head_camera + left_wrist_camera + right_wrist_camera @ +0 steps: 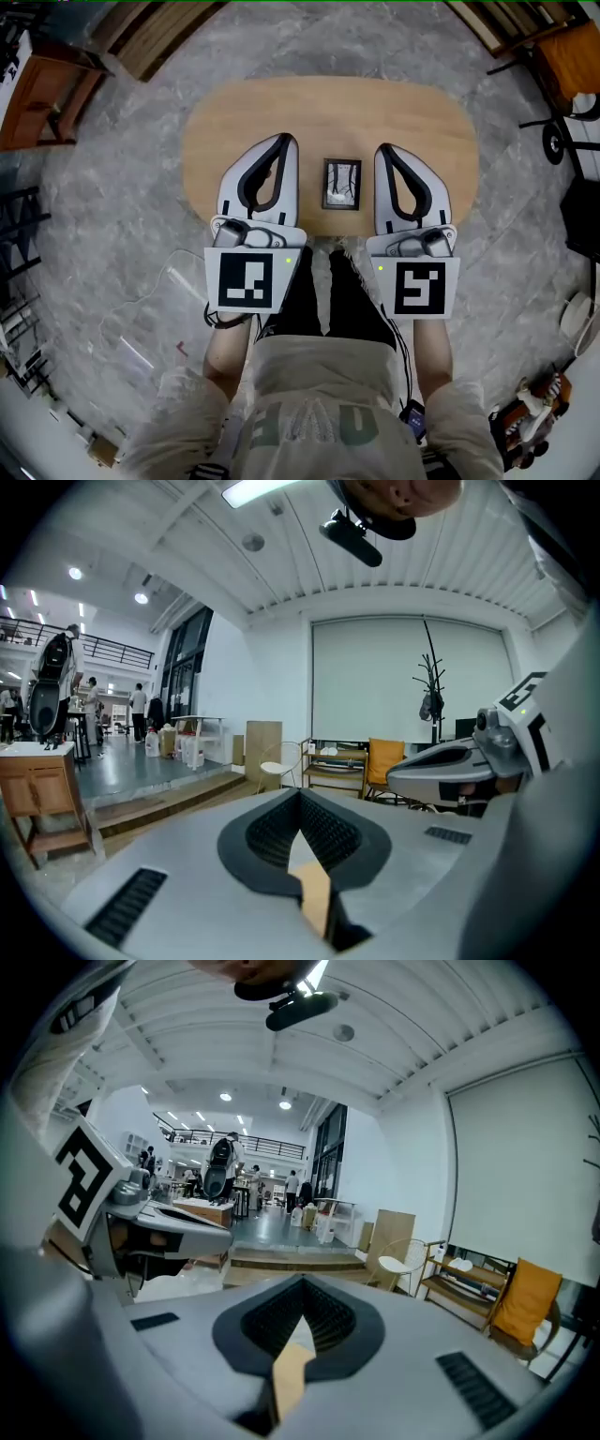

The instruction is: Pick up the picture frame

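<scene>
Wooden bench [412,112]: the picture frame [342,184] sits between your left tongs [284,141] and right tongs [382,150], both pairs closed on nothing.

Picture frame [342,184]: small, rectangular, dark-bordered, pale grey picture inside. Rests on the oval wooden surface [422,112], close to its near edge, about midway across, long sides running away from that edge.

**Big open workspace, part office, part showroom**

Grey stone floor [112,187] under an oval wooden table [412,122]. A high slatted ceiling [441,564] with strip lights [258,489]. A balcony railing [272,1146] over a far hall where people [138,710] stand. Shelf [333,766], yellow chair [384,759], coat stand [431,682].
</scene>
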Demonstrator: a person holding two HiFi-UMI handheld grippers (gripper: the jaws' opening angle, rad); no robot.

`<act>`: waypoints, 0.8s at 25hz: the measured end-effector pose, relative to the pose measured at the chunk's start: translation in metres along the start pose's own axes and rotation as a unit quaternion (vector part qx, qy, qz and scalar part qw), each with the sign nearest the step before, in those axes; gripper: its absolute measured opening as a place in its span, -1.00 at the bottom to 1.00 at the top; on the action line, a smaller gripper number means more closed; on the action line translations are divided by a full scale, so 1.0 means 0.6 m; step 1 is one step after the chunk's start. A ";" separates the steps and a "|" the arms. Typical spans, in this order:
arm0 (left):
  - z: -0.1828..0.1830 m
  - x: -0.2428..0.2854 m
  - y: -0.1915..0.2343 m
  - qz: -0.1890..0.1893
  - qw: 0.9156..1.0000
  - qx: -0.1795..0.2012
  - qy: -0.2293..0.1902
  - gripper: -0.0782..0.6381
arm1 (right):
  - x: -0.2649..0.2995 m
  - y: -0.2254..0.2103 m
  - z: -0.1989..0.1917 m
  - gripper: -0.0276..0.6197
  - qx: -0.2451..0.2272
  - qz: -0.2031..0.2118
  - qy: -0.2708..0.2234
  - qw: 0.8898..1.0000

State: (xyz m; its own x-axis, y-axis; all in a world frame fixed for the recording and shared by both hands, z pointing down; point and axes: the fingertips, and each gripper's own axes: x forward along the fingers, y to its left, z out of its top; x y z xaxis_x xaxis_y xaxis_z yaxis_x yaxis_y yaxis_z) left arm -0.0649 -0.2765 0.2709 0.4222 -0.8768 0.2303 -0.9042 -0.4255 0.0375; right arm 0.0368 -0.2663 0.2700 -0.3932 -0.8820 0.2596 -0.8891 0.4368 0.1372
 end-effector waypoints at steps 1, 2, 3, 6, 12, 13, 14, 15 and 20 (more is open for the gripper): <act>-0.021 0.007 0.005 0.000 1.000 0.005 0.005 -0.76 | 0.009 0.006 -0.018 -0.90 0.000 0.007 0.004 1.000; -0.042 0.015 0.010 0.001 1.000 0.011 0.010 -0.76 | 0.019 0.010 -0.037 -0.90 -0.003 0.014 0.008 1.000; -0.064 0.024 0.015 0.003 1.000 0.014 0.014 -0.76 | 0.028 0.014 -0.059 -0.90 -0.006 0.019 0.013 1.000; -0.131 0.050 0.024 0.006 1.000 0.016 0.023 -0.76 | 0.051 0.023 -0.136 -0.90 -0.012 0.023 0.043 0.999; -0.246 0.085 0.009 0.000 1.000 0.000 0.031 -0.76 | 0.069 0.052 -0.266 -0.90 0.009 0.034 0.078 0.996; -0.262 0.087 0.005 0.002 0.999 -0.007 0.033 -0.76 | 0.069 0.055 -0.287 -0.90 0.014 0.036 0.085 0.996; -0.277 0.088 0.002 0.004 0.999 -0.013 0.036 -0.76 | 0.069 0.058 -0.305 -0.90 0.019 0.039 0.090 0.995; -0.291 0.088 -0.001 0.006 0.999 -0.017 0.040 -0.76 | 0.070 0.061 -0.322 -0.90 0.024 0.041 0.094 0.994; -0.341 0.084 -0.017 0.002 0.998 -0.026 0.054 -0.76 | 0.067 0.068 -0.371 -0.90 0.067 0.049 0.107 0.991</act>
State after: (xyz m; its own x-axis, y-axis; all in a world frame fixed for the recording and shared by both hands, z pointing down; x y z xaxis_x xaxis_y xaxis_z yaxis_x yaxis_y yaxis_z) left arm -0.0477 -0.2702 0.4811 0.4118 -0.8477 0.3344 -0.9090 -0.4079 0.0856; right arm 0.0368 -0.2446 0.4991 -0.4337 -0.7724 0.4639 -0.8776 0.4788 -0.0231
